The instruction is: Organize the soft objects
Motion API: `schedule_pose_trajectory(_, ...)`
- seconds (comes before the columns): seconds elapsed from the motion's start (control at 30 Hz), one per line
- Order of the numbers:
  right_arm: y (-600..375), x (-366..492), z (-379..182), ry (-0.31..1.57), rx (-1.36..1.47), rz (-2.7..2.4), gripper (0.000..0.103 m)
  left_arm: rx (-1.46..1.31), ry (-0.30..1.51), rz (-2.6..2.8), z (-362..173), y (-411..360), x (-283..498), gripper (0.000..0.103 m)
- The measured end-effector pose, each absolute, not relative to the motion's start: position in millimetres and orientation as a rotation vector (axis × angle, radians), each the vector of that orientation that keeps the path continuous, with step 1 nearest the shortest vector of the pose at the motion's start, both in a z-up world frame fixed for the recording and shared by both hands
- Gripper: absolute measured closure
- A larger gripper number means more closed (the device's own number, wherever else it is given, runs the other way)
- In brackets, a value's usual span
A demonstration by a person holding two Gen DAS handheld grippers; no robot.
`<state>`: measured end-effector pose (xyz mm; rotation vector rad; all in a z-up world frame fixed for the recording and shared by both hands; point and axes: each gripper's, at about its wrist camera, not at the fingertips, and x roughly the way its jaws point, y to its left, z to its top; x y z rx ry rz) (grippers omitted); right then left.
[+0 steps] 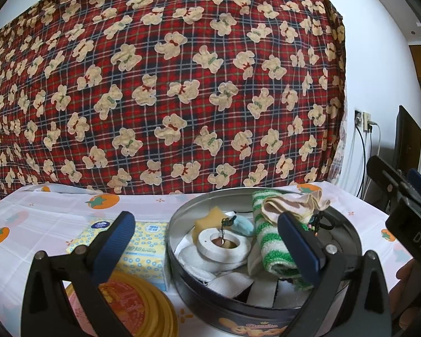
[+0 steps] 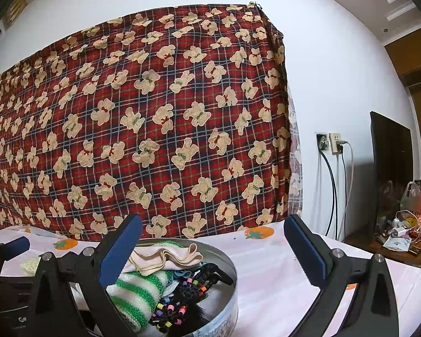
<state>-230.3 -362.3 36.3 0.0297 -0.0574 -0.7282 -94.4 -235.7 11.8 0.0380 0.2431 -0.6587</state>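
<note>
1. Left gripper (image 1: 207, 238): jaws spread wide and holding nothing, poised over the near rim of the round tin (image 1: 182, 275); its right jaw overlaps the striped towel in the left wrist view.
2. Right gripper (image 2: 213, 247): jaws likewise spread and holding nothing, with its left jaw above the tin's right side and its right jaw over bare tablecloth (image 2: 266, 266).
3. Round tin, standing on the table: it contains a green-and-white striped towel (image 1: 269, 241), a folded pink cloth (image 1: 289, 206) lying on the towel's far end, a yellow star-shaped sponge (image 1: 210, 219), a roll of white tape (image 1: 224, 245), white pads (image 1: 190, 255) and a black beaded braid (image 2: 179, 303).
4. Tissue pack (image 1: 146, 250): just left of the tin, on the table.
5. Yellow lid (image 1: 143, 306): near the tissue pack, at the table's front edge.
6. Teddy-bear plaid sheet (image 1: 165, 84): hanging behind the table.
</note>
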Motion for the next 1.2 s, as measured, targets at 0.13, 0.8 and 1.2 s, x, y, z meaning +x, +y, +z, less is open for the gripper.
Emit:
schedule_pose_trajectory(0.13,-362.6,-230.0,36.4,-0.057,0.03,-0.727,0.001,0.039,0.241,-0.659,11.9,-235.7,-94.7,0.0)
schedule_pose_trajectory(0.8,-362.9,-229.4,36.8,-0.055,0.028,-0.726,0.001,0.04,0.237,-0.657,12.2,-235.3,-96.6,0.0)
schedule_pose_trajectory(1.2,-363.0,-230.0,37.0,-0.055,0.028,-0.725,0.001,0.047,0.239,-0.658,12.3,-236.4,-98.0,0.0)
